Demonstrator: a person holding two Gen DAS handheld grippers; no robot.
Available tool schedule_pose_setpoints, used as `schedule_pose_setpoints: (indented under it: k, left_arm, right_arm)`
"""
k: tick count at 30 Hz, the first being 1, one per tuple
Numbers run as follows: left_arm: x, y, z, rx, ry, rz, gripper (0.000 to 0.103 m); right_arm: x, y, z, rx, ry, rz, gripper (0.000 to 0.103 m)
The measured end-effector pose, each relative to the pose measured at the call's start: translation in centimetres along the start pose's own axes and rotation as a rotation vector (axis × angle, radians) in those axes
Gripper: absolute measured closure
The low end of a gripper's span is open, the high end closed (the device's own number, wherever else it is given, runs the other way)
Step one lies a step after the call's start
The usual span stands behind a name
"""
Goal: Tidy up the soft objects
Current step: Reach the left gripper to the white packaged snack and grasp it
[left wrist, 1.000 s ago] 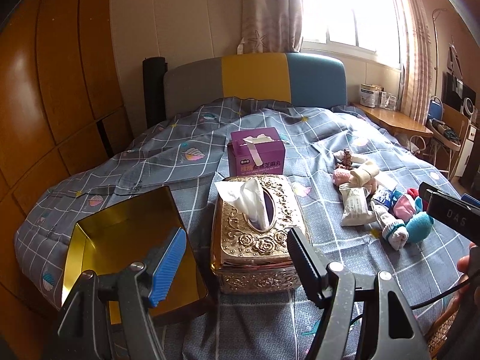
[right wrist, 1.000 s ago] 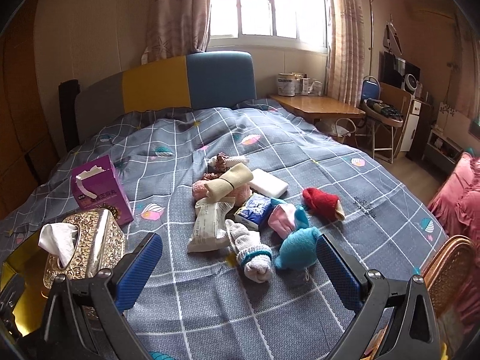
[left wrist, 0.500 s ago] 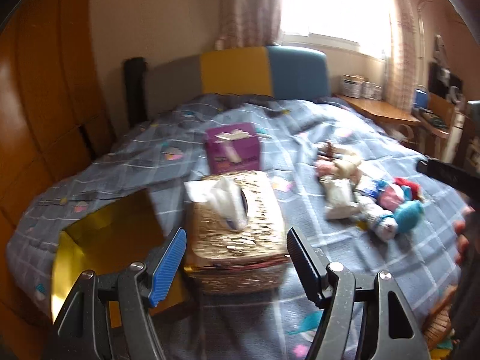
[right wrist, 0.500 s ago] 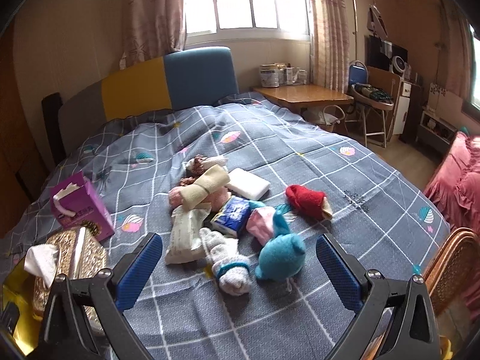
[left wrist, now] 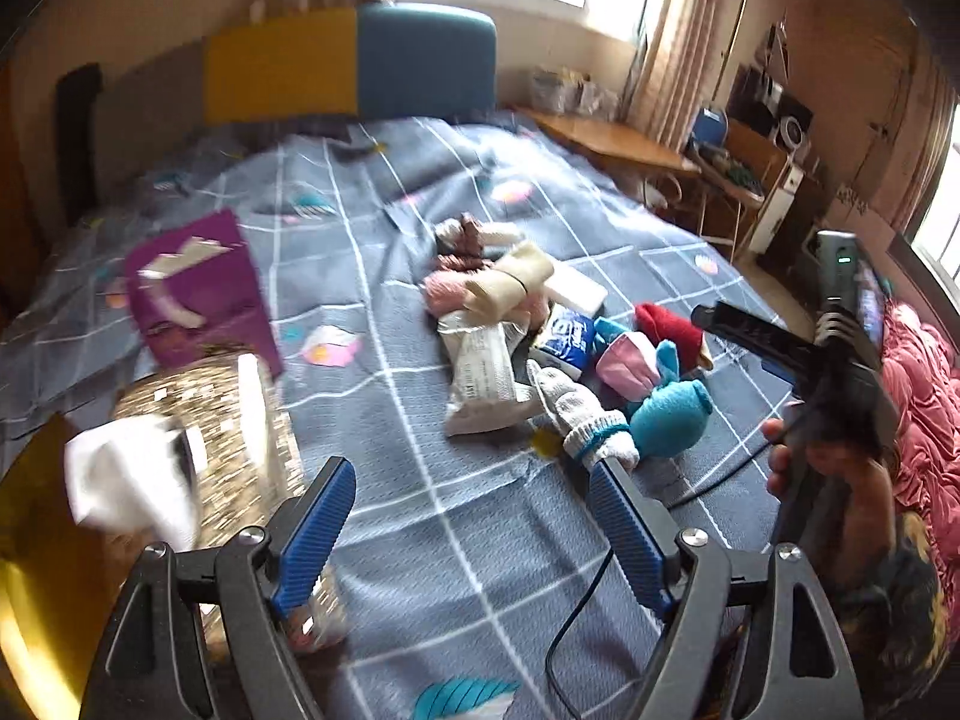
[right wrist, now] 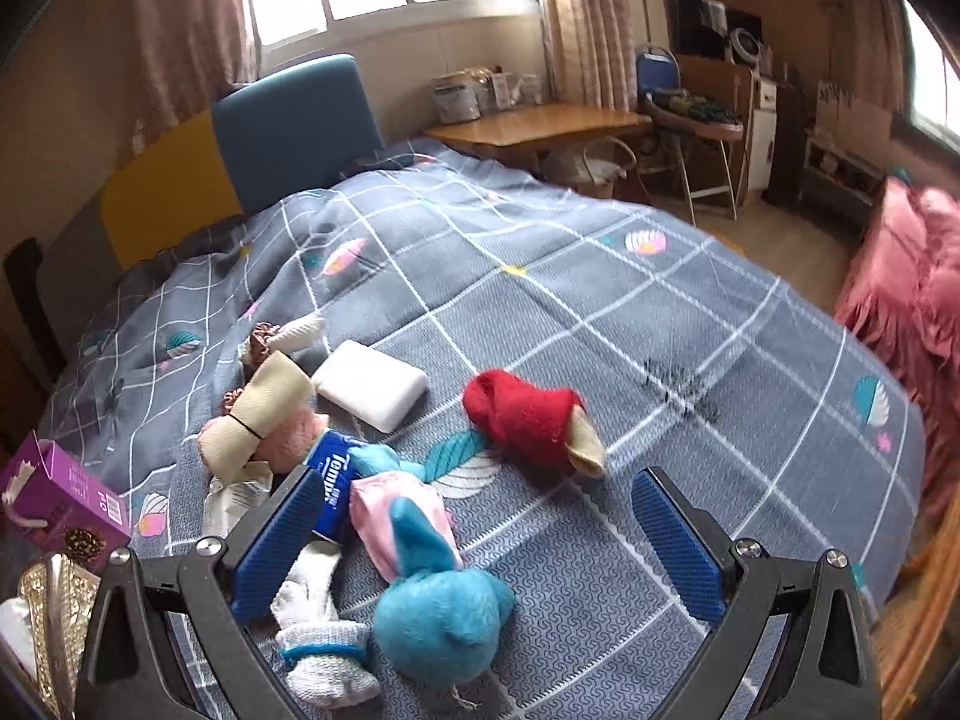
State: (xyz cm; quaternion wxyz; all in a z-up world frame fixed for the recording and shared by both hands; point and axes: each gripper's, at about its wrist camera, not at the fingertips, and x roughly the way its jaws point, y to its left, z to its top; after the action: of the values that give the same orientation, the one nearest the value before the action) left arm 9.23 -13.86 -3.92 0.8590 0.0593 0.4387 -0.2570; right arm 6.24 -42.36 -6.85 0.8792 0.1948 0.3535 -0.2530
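Your left gripper (left wrist: pixel 474 516) just spread wide, nothing in it; your right gripper (right wrist: pixel 480 534) gapes too. Soft pile (left wrist: pixel 540 336) sits mid-bed (right wrist: pixel 690 312), bare quilt toward the right edge.

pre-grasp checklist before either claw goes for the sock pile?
1. Left claw empty, jaws just opened wide: ok.
2. Right claw open, nothing between pads: ok.
3. Blue plush within right claw's span: ok.
4. White sock touching the plush, may drag along: not ok.
5. Cable trailing over the bed by left claw: not ok.
6. Gold tray free to receive: cannot tell.
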Motion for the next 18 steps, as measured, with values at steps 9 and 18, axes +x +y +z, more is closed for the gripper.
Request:
schedule_pose_setpoints:
  k: [9, 18]
  left_arm:
    - [11.0, 0.1, 3.7, -0.084, 0.161, 0.01, 0.029]
    - [18.2, -0.1, 6.7, -0.105, 0.239, 0.022, 0.037]
  right_arm:
    - [0.6, -0.9, 0.0, 0.08, 0.04, 0.083, 0.0]
    - [1.3, -0.7, 0.0, 0.084, 0.071, 0.134, 0.0]
